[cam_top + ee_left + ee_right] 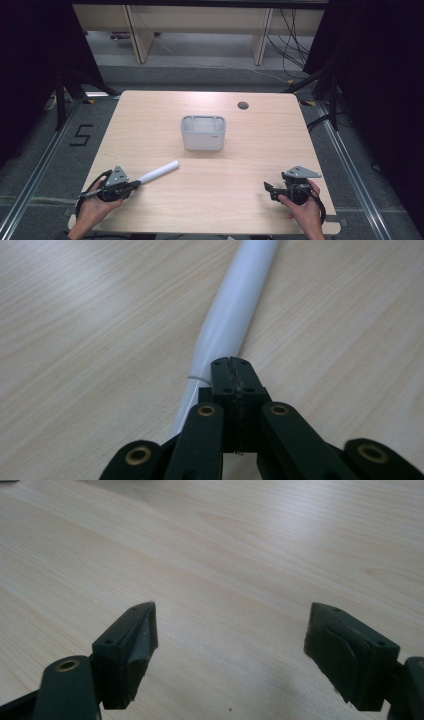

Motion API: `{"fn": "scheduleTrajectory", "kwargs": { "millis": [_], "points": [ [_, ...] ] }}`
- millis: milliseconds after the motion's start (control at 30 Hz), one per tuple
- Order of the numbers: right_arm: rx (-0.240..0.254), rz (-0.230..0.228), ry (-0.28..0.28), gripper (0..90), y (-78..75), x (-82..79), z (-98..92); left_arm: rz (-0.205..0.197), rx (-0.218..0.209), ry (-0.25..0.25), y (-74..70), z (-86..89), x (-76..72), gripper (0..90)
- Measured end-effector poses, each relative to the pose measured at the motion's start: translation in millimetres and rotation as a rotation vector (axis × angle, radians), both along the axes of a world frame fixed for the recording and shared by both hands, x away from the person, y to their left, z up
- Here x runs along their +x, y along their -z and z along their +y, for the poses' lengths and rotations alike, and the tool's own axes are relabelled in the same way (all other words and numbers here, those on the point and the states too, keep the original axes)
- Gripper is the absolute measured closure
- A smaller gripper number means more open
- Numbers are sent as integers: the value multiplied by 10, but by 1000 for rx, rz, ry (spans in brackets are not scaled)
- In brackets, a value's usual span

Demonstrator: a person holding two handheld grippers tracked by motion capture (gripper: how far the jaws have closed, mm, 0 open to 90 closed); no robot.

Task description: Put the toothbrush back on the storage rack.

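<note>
A: High view: white tube (159, 172) flat on the surface (240, 200), well in front of and to the left of the grey bin (203, 132), slanting toward it.

B: Left tongs (136, 184) pinched shut on the near end of that tube. Confirmed in left gripper view: jaws together, the tube (235, 315) squashed flat and creased where pinched, round again further out.

A: So soft and thin-walled, likely light. Looks smooth, maybe slippery. Probably droops or swings if lifted from 1 end only.

B: Better hold nearer the middle, or a second grip from the other side. Right tongs (268, 189) wide apart with nothing between them, low over bare wood, well to the right of the bin and nearer than it. Same in right gripper view (230, 645): 2 jaws spread, bare wood between.

A: Anything in the way?

B: Nothing between tube and bin. Small round grommet hole (243, 105) behind the bin, to its right, out of the path. Bin open-topped, seemingly empty, its rim the one edge to clear.
</note>
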State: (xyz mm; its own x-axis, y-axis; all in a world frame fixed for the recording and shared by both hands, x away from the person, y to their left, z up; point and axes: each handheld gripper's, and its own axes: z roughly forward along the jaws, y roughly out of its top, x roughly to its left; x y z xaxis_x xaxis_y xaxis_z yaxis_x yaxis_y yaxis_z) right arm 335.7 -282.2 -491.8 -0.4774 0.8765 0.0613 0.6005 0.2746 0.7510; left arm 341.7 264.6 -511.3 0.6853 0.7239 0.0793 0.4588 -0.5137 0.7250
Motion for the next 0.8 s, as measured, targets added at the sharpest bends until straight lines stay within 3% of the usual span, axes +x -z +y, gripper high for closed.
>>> {"fn": "scheduleTrajectory", "kwargs": {
  "millis": [33,67,133,233,300,367,400,500,533,567,667,733,800],
  "points": [
    [2,4,-2,218,2,2,1,-4,17,3,-7,18,26,897],
    [8,16,1,218,-1,-3,7,-18,8,-3,-4,17,52,897],
    [1,1,0,219,0,-1,0,-6,-15,-27,5,7,59,897],
    [9,17,3,219,3,-5,9,-11,33,3,1,53,123,896],
    [10,18,2,219,2,-3,9,5,-4,-31,23,40,125,896],
    [10,19,3,219,3,-2,9,2,25,-24,6,71,167,895],
    [11,20,2,219,4,-2,10,6,6,-36,13,72,172,894],
    [1,8,-13,219,9,13,-8,9,20,-47,2,97,227,894],
    [1,8,-13,219,9,14,-8,7,3,-67,14,86,241,894],
    [1,9,-12,219,10,14,-8,10,21,-50,5,110,269,893],
    [2,9,-12,219,12,15,-9,28,18,-64,2,114,313,891],
    [6,7,-8,219,20,18,-10,11,14,-69,14,112,357,882],
    [2,9,-11,220,18,19,-14,21,29,-74,9,111,389,880]
  ]
}}
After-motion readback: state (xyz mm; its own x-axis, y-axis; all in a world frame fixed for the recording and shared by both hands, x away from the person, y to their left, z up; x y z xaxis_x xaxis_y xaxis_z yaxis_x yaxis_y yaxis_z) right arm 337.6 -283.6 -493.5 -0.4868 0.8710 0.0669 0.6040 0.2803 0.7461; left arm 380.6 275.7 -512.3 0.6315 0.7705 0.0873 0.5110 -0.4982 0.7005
